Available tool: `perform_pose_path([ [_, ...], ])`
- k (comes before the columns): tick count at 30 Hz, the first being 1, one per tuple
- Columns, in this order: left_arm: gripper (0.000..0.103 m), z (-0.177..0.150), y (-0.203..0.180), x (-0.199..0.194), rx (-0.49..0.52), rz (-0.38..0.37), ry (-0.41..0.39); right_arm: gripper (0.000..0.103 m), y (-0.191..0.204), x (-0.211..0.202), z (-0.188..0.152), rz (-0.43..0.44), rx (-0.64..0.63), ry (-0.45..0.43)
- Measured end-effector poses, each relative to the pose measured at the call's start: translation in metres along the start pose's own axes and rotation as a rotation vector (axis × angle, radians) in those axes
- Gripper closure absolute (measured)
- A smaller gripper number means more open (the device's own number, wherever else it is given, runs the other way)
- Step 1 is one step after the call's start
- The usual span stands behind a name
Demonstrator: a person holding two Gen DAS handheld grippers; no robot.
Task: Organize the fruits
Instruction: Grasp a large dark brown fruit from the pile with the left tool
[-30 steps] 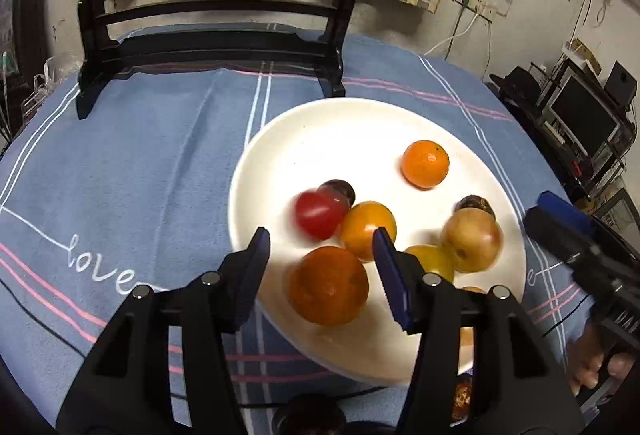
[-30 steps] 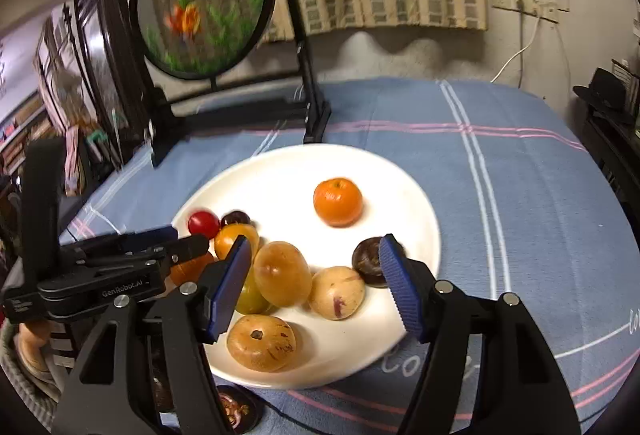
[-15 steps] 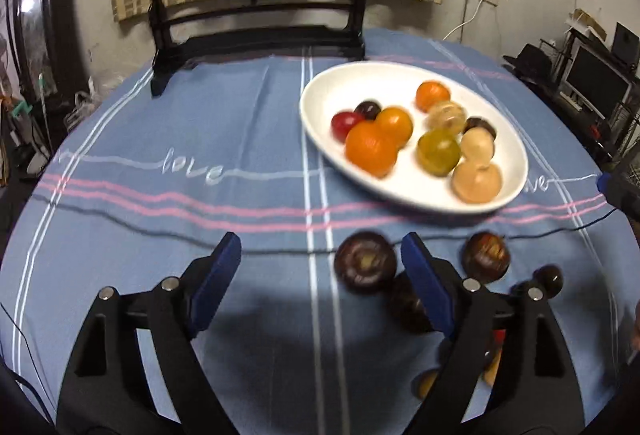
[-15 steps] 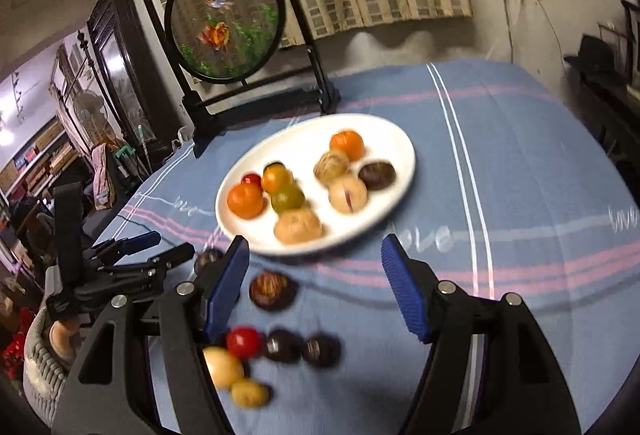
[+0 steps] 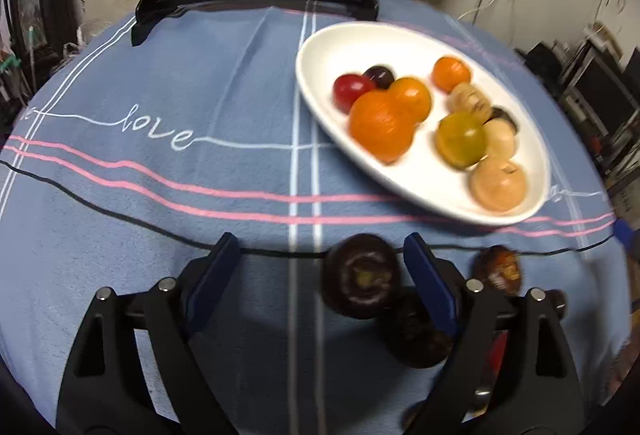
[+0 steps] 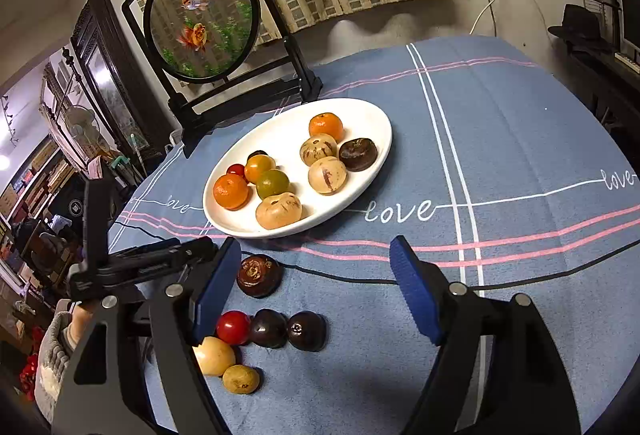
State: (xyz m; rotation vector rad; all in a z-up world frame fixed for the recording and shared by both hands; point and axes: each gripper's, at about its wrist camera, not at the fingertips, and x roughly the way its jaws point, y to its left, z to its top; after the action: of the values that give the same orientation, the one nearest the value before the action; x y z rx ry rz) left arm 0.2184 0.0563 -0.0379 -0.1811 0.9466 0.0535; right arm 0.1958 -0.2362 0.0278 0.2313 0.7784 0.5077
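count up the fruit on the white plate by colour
orange fruit: 3
tan fruit: 3
dark fruit: 2
red fruit: 1
yellow-green fruit: 1
total on the plate: 10

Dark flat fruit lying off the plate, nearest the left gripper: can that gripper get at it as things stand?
Probably yes. The dark flat fruit lies on the cloth between the fingers of the left gripper, whose jaws are opening and not touching it. Another dark fruit sits close beside it and may crowd the grasp.
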Motion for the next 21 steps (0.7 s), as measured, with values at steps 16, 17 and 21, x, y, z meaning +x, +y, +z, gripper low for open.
perform_pose_path([
  [16,0.008,-0.027,0.025,-0.023,0.094,0.161,-0.087,0.026,0.006,-0.001,-0.004,0.02,-0.03,0.004],
  [17,0.008,-0.026,0.024,-0.021,0.099,0.158,-0.078,0.026,0.006,0.0,-0.004,0.022,-0.031,0.007],
  [21,0.02,-0.026,0.019,-0.016,0.116,0.153,-0.066,0.026,0.008,0.0,-0.005,0.025,-0.039,0.012],
])
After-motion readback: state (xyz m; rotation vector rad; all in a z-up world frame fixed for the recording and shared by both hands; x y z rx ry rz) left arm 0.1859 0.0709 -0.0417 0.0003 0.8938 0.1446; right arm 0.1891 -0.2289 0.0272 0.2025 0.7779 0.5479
